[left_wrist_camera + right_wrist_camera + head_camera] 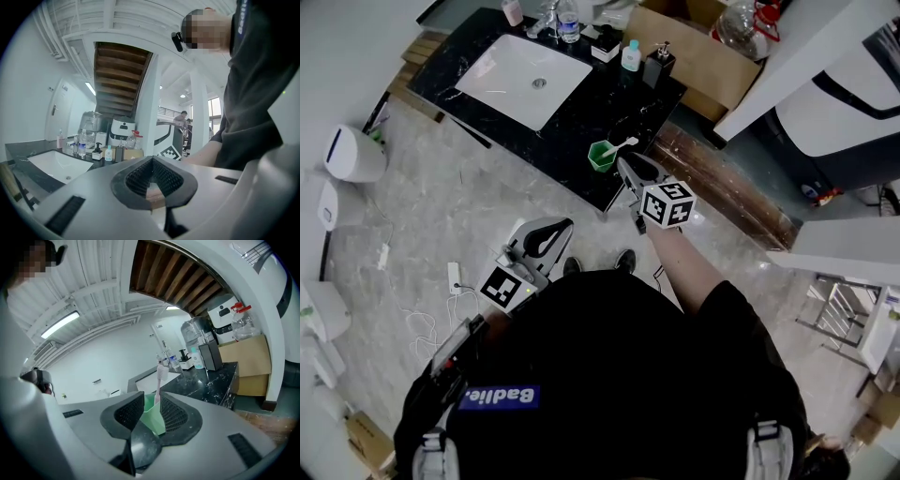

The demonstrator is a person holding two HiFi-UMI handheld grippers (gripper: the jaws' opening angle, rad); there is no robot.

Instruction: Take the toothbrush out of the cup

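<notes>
A green cup (601,156) stands near the front edge of the black counter (581,112). A white toothbrush (624,143) leans out of it to the right. My right gripper (626,166) is just beside the cup on its near right, at counter height. In the right gripper view the jaws stand open (152,405), with the green cup (154,416) and the upright toothbrush (159,378) in the gap just ahead; they hold nothing. My left gripper (555,228) hangs low over the floor by my body. It is shut (152,160) and empty.
A white sink (525,80) is set in the counter's left part. Bottles and soap dispensers (630,56) line the counter's back edge, with a cardboard box (694,47) behind. White bins (352,155) and a power strip (454,277) are on the marble floor at left.
</notes>
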